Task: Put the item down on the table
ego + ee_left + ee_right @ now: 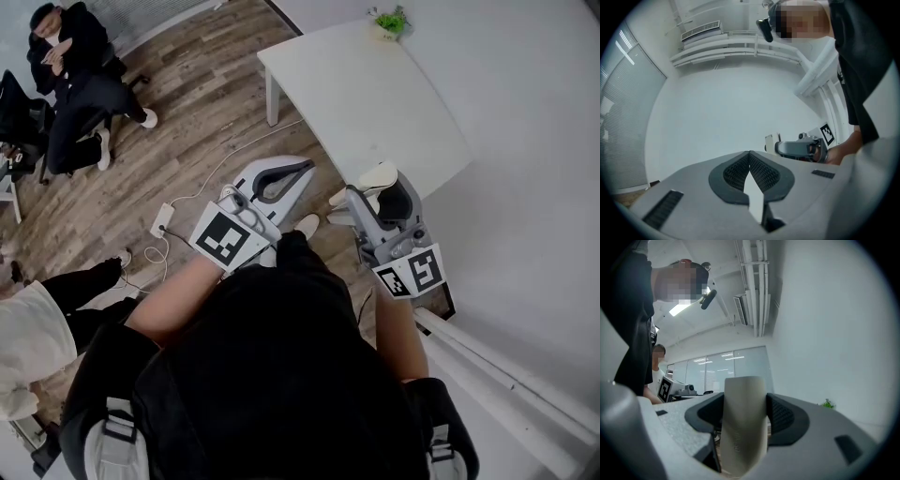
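My right gripper (378,185) is shut on a cream, smooth, curved item (376,175), held in the air off the near edge of the white table (375,103). In the right gripper view the item (743,423) stands upright between the two dark pads and fills the gap of the gripper (745,401). My left gripper (304,169) hangs over the wooden floor to the left, apart from the table. Its pads meet at the tips in the left gripper view (749,157) with nothing between them. The right gripper (801,149) also shows there.
A small potted plant (389,21) stands at the table's far corner. A white wall runs along the right. On the floor lie a power strip (161,220) and cables. People sit at the upper left (66,66); another person (28,347) is at the lower left.
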A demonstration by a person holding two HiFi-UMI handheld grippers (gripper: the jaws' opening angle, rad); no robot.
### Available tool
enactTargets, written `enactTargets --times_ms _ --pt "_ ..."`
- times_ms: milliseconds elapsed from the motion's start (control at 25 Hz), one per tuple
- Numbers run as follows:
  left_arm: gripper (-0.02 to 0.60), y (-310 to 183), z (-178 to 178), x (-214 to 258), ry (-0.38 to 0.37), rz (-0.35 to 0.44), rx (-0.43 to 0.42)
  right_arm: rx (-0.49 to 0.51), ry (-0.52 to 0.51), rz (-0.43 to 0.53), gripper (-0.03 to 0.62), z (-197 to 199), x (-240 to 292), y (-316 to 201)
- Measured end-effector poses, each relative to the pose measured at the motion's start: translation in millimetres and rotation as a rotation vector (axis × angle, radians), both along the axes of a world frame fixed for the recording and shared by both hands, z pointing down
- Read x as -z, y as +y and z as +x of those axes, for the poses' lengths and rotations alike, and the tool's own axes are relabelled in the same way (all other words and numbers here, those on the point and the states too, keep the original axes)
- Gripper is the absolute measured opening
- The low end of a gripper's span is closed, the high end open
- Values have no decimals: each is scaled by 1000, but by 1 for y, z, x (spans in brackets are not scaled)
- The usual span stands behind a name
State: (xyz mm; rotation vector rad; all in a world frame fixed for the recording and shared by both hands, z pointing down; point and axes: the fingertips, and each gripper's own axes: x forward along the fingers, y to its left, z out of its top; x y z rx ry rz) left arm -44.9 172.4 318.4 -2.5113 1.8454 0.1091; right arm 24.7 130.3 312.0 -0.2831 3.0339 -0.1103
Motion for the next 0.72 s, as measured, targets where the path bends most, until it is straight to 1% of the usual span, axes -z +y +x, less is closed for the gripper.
enactTargets --times_ms 120,400,720 --pt "-6 -15 -14 8 0 -2 2 2 -1 -8 284 -15 7 -17" --pt "-6 -56 -31 9 -1 -14 5 -1 1 -12 284 -31 7 -59" --pt "-6 -119 -36 14 -12 -21 -2 -21 31 -30 284 -38 3 -125"
